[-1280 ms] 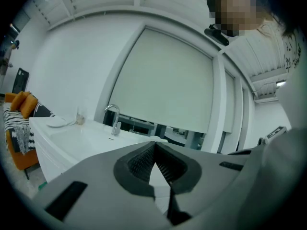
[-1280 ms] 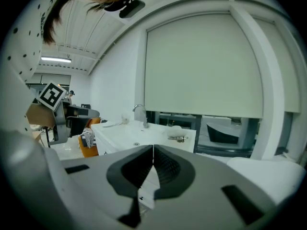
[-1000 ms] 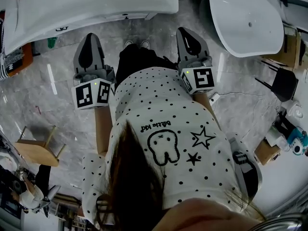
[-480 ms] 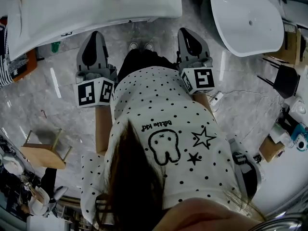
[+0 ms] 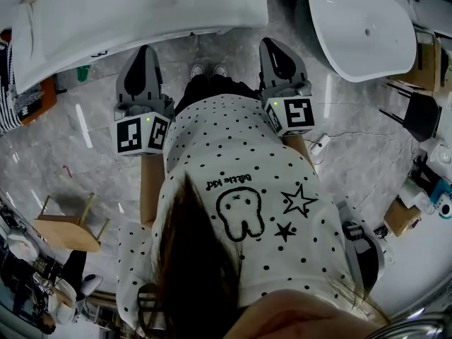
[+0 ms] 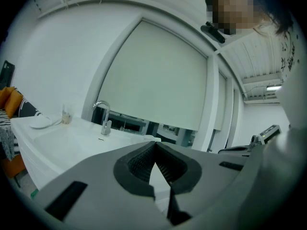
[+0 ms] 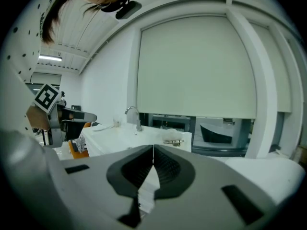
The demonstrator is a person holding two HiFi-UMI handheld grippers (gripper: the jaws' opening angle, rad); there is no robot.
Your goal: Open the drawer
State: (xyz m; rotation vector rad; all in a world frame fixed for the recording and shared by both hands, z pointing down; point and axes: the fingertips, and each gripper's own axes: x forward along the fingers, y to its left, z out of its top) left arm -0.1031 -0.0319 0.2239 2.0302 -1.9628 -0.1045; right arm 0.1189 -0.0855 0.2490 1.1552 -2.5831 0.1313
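A long white vanity [image 5: 141, 9] with a sink and a chrome tap [image 6: 102, 115] stands right in front of me, its top also in the right gripper view [image 7: 124, 135]. Its front face is seen only edge-on from above, and I can make out no drawer front or handle for sure. My left gripper [image 5: 146, 51] points at the vanity's front edge, a short way off it; its jaws [image 6: 154, 145] are shut with nothing between them. My right gripper [image 5: 272, 45] hovers over the marble floor off the vanity's right end, likewise shut and empty [image 7: 152, 147].
A white oval tub [image 5: 360, 27] lies at the upper right. A black chair [image 5: 418, 119] and cardboard boxes [image 5: 399, 217] line the right side. A small wooden stool [image 5: 67, 228] stands at the lower left. An orange-and-striped item [image 5: 32, 94] sits beside the vanity's left end.
My left gripper has crept forward and a little right, towards the vanity's front edge. The right gripper has hardly moved. Both stay shut.
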